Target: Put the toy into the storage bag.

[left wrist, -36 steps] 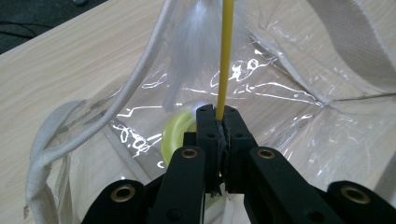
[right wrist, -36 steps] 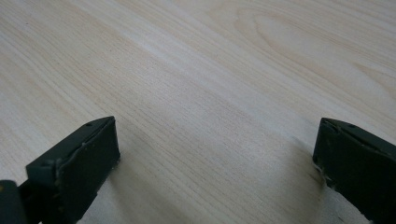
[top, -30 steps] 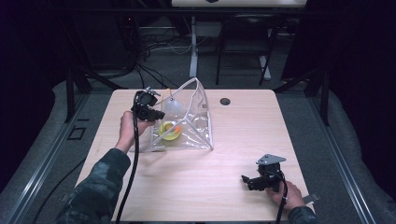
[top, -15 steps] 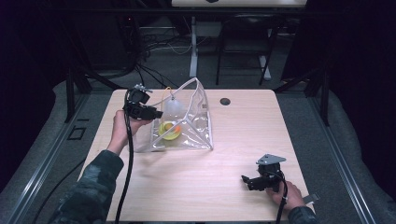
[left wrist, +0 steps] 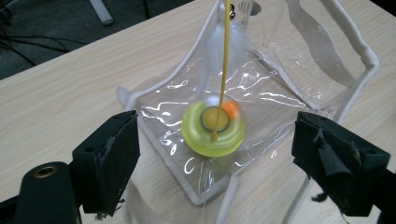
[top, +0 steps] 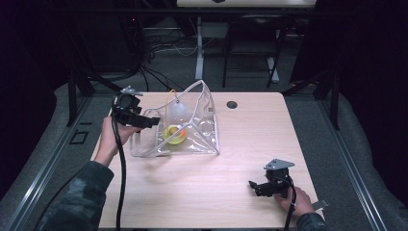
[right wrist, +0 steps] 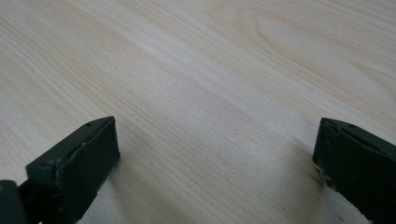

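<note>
A clear plastic pouch (top: 195, 132) with white trim lies on the wooden table, its flap standing up. Inside it sits a round yellow-green object (top: 173, 134) with an orange bit on it; a thin yellow cord rises from it. The same pouch (left wrist: 280, 88) and yellow-green object (left wrist: 214, 128) show in the left gripper view. My left gripper (top: 150, 122) is held open at the pouch's left end, above it; its jaws in the left gripper view (left wrist: 215, 163) stand wide on either side of the object. My right gripper (top: 254, 186) rests open low over bare table at the front right (right wrist: 215, 163).
A small dark round hole (top: 232, 104) marks the table near its far edge. Black cables trail from both grippers. Dark floor, cables and chair legs lie beyond the table's far edge.
My left gripper has drawn back leftward from over the pouch to its left end. The right gripper has stayed where it was.
</note>
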Demonstrator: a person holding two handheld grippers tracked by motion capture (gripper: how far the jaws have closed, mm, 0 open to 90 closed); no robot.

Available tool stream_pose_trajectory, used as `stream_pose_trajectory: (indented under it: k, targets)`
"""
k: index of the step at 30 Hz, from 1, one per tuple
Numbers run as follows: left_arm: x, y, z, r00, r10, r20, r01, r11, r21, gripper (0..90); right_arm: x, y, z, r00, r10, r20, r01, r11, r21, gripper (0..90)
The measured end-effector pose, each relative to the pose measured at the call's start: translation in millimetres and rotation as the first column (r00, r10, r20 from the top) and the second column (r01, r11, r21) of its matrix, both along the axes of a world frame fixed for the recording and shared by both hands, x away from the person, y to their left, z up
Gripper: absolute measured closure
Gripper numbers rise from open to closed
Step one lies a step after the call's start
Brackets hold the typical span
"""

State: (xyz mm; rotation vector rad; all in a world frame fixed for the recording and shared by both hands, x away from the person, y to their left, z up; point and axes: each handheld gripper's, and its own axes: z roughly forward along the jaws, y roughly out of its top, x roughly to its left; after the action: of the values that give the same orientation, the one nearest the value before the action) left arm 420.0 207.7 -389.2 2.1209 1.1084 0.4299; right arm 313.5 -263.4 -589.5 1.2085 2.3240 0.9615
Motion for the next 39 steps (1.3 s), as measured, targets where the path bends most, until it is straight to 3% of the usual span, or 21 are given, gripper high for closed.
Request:
stream_pose_trajectory:
  k: [6, 15, 19, 22, 23, 24, 27, 36, 39]
  targets:
    - [-16.5, 18.6, 1.7, 0.9991, 0.036, 0.024, -0.036, 0.9991, 0.022, 8.0, -0.1, 0.1, 0.0, 1.0, -0.002, 0.001, 0.002, 1.0, 0.0, 0.0]
    - [-43.8, 50.1, -12.1, 0.9948, 0.099, 0.022, -0.1, 0.9939, 0.047, 0.0, -0.3, 0.3, 0.0, 1.0, -0.005, 0.0, 0.005, 1.0, 0.002, 0.0]
    - [-63.1, 74.2, -29.9, 0.9866, 0.162, 0.021, -0.163, 0.9836, 0.077, 0.0, -0.4, 0.4, -0.1, 1.0, -0.006, 0.001, 0.006, 1.0, 0.004, 0.0]
    - [-73.5, 86.9, -47.1, 0.9821, 0.188, 0.004, -0.188, 0.9792, 0.077, 0.0, -0.6, 0.5, -0.2, 1.0, -0.006, 0.001, 0.006, 1.0, 0.004, 0.0]
    - [-73.5, 86.9, -47.1, 0.9821, 0.188, 0.004, -0.188, 0.9792, 0.077, 0.0, -0.6, 0.4, -0.2, 1.0, -0.006, 0.001, 0.006, 1.0, 0.004, 0.0]
    - [-78.1, 94.9, -59.5, 0.9794, 0.202, -0.014, -0.2, 0.9772, 0.07, 0.0, -0.6, 0.5, -0.2, 1.0, -0.006, 0.001, 0.006, 1.0, 0.004, 0.0]
    - [-82.4, 103.2, -76.4, 0.9758, 0.214, -0.045, -0.211, 0.9754, 0.065, 0.0, -0.6, 0.5, -0.2, 1.0, -0.007, 0.001, 0.007, 1.0, 0.004, 0.0]
    - [-90.0, 103.6, -116.3, 0.9736, 0.209, -0.092, -0.203, 0.9765, 0.073, 0.0, -0.7, 0.5, -0.1, 1.0, -0.007, 0.001, 0.007, 1.0, 0.003, 0.0]
    - [-90.0, 103.3, -126.8, 0.97, 0.22, -0.104, -0.213, 0.9743, 0.073, 0.0, -0.7, 0.5, -0.1, 1.0, -0.007, 0.001, 0.007, 1.0, 0.004, 0.0]
